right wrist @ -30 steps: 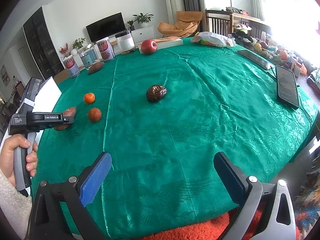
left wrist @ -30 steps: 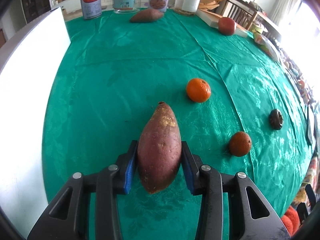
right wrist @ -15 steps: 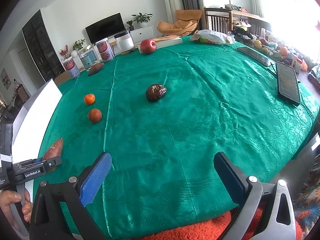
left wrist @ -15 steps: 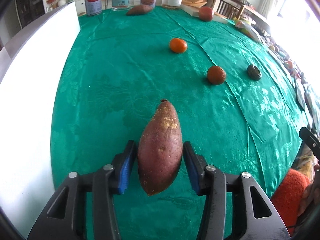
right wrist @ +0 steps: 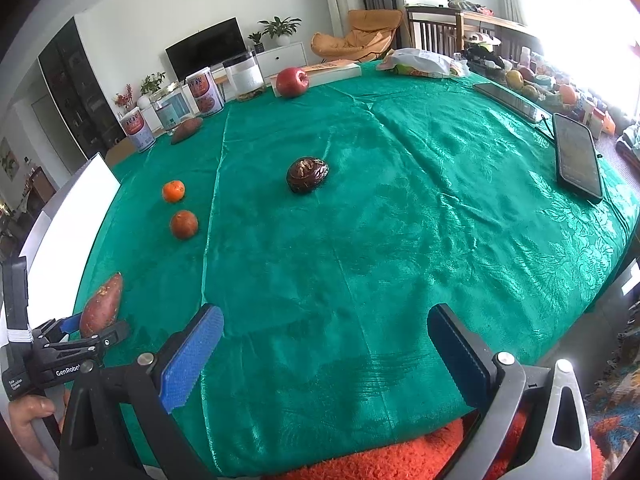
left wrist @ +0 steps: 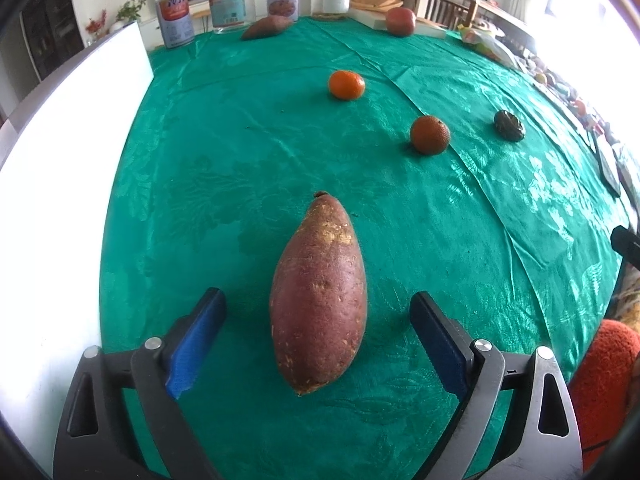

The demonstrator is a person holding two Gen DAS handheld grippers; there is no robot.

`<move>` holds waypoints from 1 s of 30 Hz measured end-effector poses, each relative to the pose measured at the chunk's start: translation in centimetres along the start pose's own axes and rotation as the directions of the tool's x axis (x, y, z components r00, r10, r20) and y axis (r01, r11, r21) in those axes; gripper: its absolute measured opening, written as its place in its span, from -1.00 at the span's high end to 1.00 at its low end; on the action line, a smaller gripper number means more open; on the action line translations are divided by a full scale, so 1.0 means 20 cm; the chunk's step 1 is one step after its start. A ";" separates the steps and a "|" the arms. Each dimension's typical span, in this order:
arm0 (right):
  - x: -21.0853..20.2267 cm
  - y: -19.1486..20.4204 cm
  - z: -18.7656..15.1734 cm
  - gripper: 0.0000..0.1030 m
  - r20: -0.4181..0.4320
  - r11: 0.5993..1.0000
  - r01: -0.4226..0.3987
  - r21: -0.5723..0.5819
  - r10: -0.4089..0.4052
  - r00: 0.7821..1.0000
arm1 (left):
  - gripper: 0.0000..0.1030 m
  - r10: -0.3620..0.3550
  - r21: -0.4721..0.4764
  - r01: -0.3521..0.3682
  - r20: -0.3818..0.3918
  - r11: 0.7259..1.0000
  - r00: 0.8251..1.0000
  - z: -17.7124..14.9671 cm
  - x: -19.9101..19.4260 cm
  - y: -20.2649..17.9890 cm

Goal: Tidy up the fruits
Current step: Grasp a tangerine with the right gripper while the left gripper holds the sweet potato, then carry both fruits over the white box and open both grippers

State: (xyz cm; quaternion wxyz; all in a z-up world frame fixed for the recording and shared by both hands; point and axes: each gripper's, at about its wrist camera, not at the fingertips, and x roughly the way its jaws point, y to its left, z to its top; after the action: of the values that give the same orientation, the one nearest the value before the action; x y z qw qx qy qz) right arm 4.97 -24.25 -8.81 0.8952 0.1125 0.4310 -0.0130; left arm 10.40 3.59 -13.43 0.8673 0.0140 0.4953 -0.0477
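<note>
A reddish-brown sweet potato [left wrist: 319, 296] lies on the green tablecloth [left wrist: 240, 152] between the jaws of my left gripper [left wrist: 318, 324], which stand open and clear of it on both sides. It also shows at the left in the right wrist view [right wrist: 102, 305]. Beyond it lie two oranges [left wrist: 346, 84] [left wrist: 429, 135], a dark wrinkled fruit [left wrist: 509, 125], a second sweet potato [left wrist: 267, 27] and a red apple [left wrist: 400, 21]. My right gripper [right wrist: 324, 354] is open and empty above the table's near edge.
Cans and jars [left wrist: 174, 20] stand along the far edge. A white board [left wrist: 60, 168] runs along the left side. Two phones [right wrist: 578, 156] lie at the right. A book [right wrist: 332, 72] lies behind the apple. An orange rug [right wrist: 400, 464] is below the table.
My left gripper drew back towards the near left of the table with the sweet potato, set it down and opened. The right gripper has not moved.
</note>
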 end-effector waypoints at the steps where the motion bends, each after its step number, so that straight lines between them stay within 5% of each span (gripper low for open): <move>1: 0.00 0.00 0.00 -0.97 -0.004 1.000 -0.002 0.002 0.002 1.000 | -0.84 0.007 0.010 -0.007 0.002 1.000 1.000 0.00 0.00 -0.01; 8: 0.06 0.02 0.04 -0.97 -0.066 0.999 -0.037 -0.013 0.036 0.997 | -0.85 -0.056 -0.067 0.058 0.021 0.996 0.998 0.01 -0.03 0.06; 15: 0.28 0.48 0.23 -0.96 -0.064 0.931 -0.202 -0.303 0.191 0.979 | -0.44 -0.068 -0.062 0.068 0.004 0.996 0.998 0.03 -0.03 0.08; 18: 0.48 0.63 0.28 -0.49 -0.130 0.899 -0.243 -0.365 0.210 0.969 | -0.23 -0.067 -0.056 0.067 0.009 0.996 0.998 0.04 -0.03 0.07; 22: 0.65 0.72 0.31 -0.31 -0.165 0.887 -0.272 -0.373 0.225 0.960 | 0.19 -0.098 -0.059 0.099 0.011 0.993 0.995 0.06 -0.02 0.09; 25: 0.66 0.72 0.31 0.43 -0.154 0.891 -0.263 -0.370 0.221 0.963 | 0.20 -0.081 -0.059 0.082 0.021 0.995 0.996 0.05 -0.03 0.08; 30: 0.51 0.61 0.30 0.43 -0.166 0.905 -0.331 -0.266 0.295 0.941 | 0.20 -0.167 -0.121 0.170 0.035 0.978 0.985 0.03 -0.13 0.13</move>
State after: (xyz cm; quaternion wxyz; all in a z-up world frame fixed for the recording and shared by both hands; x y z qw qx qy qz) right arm 17.47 -12.86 -10.88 0.8645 0.0484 0.4581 0.2011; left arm 9.95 6.39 -10.93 0.8653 -0.0824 0.4860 -0.0905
